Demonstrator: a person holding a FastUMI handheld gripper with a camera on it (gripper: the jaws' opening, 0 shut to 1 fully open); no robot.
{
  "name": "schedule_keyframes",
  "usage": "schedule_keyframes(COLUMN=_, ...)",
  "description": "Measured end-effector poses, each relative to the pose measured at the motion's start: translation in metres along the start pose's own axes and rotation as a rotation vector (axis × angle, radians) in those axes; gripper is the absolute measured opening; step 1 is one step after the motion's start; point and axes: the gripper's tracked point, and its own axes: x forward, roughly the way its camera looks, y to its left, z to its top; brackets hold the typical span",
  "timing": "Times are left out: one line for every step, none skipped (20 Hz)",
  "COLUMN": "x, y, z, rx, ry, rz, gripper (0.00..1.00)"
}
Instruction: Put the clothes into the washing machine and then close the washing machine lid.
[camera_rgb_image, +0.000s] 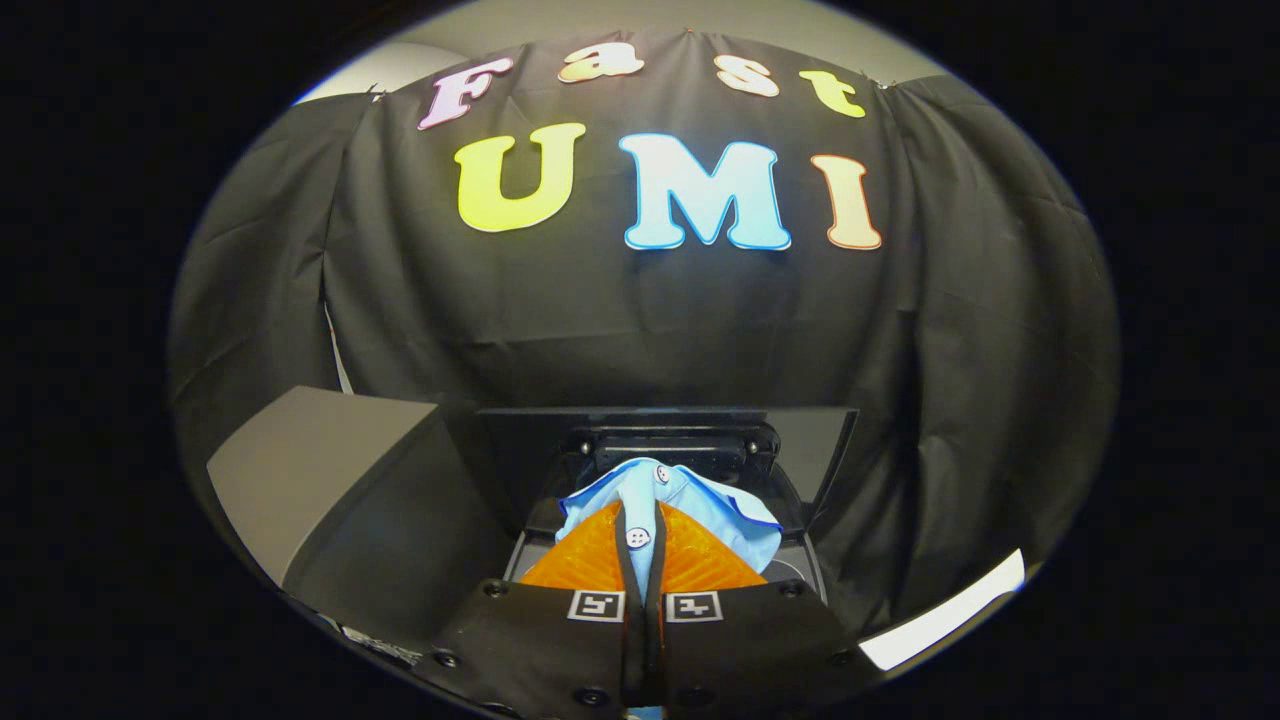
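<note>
Right now my gripper (640, 535) is pinching a light blue shirt (700, 505), with both fingers pressed together on a fold of the cloth by a white button (638, 537). So the shirt is between my fingers and puffs up just ahead of them. Beyond it is the dark washer (530, 450) with its lid (815, 440) standing open. I think the shirt is light and very soft, so it will flop and hang down, not stay stiff. It should not break. It may slip if I pinch only a thin edge, so a thick fold like this one seems the best place to hold.
</note>
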Motion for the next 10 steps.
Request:
schedule_keyframes(x=0.003, y=0.001, z=-0.005, rx=-0.008, ry=0.007, rz=0.000, gripper=0.01)
schedule_keyframes(x=0.005, y=0.001, z=-0.009, rx=-0.012, ry=0.011, rz=0.000, gripper=0.01)
schedule_keyframes(x=0.008, y=0.002, z=-0.012, rx=-0.018, ry=0.014, rz=-0.001, gripper=0.01)
schedule_keyframes(x=0.011, y=0.001, z=-0.018, rx=-0.024, ry=0.021, rz=-0.005, gripper=0.01)
schedule_keyframes(x=0.014, y=0.001, z=-0.022, rx=-0.028, ry=0.030, rz=-0.005, gripper=0.01)
schedule_keyframes(x=0.016, y=0.002, z=-0.029, rx=-0.027, ry=0.034, rz=-0.005, gripper=0.01)
schedule_keyframes(x=0.019, y=0.002, z=-0.034, rx=-0.024, ry=0.042, rz=-0.004, gripper=0.01)
schedule_keyframes(x=0.023, y=0.003, z=-0.041, rx=-0.020, ry=0.052, rz=0.000, gripper=0.01)
schedule_keyframes(x=0.026, y=0.004, z=-0.049, rx=-0.017, ry=0.061, rz=0.006, gripper=0.02)
schedule_keyframes(x=0.028, y=0.004, z=-0.056, rx=-0.018, ry=0.070, rz=0.007, gripper=0.01)
